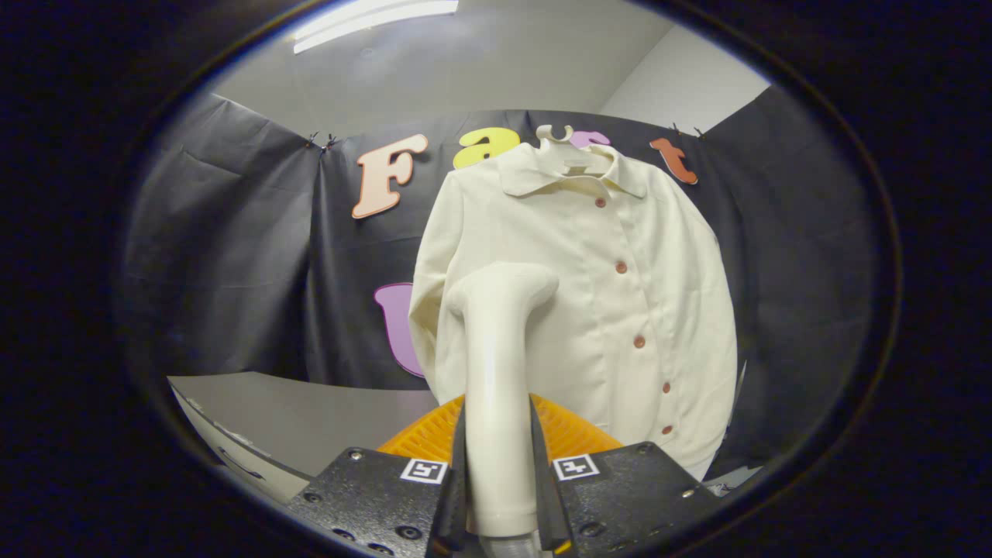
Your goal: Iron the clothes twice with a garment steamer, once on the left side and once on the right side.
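Between the fingers of the gripper (498, 496), clamped from both sides, stands the garment steamer (496, 364), head raised before the cream shirt (612, 310) on its hanger (559, 138). Judging by position, the left-side pass is underway; next comes an even stroke along the fabric.

A white hanger hook (555, 134) pokes up at twelve o'clock. An orange ribbed basket (570, 431) sits low near six o'clock. A grey tabletop (310, 415) spreads toward eight o'clock. Black cloth (225, 256) covers the booth wall from nine to three. A ceiling light strip (372, 19) glows at eleven o'clock.
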### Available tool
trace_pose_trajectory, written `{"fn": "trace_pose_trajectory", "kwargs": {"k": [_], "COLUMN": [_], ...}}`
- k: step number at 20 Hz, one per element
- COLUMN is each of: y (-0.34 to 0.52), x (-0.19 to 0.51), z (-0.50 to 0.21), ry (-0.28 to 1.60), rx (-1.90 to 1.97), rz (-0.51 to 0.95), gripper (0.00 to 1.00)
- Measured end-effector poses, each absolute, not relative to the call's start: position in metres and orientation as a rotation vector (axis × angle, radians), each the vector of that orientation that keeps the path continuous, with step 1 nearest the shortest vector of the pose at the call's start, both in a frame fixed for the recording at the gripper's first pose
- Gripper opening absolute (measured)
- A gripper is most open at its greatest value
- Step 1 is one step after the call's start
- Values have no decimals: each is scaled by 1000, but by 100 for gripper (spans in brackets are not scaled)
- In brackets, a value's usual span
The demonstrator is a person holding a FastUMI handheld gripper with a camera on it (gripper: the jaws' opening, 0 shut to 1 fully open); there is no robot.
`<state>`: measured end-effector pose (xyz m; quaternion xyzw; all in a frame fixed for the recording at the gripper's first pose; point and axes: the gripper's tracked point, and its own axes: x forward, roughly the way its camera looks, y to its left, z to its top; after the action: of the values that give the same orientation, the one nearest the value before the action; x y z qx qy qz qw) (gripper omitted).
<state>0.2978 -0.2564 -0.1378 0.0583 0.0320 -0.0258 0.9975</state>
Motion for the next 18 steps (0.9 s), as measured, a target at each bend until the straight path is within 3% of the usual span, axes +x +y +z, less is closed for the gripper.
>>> {"fn": "trace_pose_trajectory", "kwargs": {"k": [18], "y": [-257], "x": [250], "z": [-248], "ry": [178], "rx": [245], "rz": [-66], "gripper": [35]}}
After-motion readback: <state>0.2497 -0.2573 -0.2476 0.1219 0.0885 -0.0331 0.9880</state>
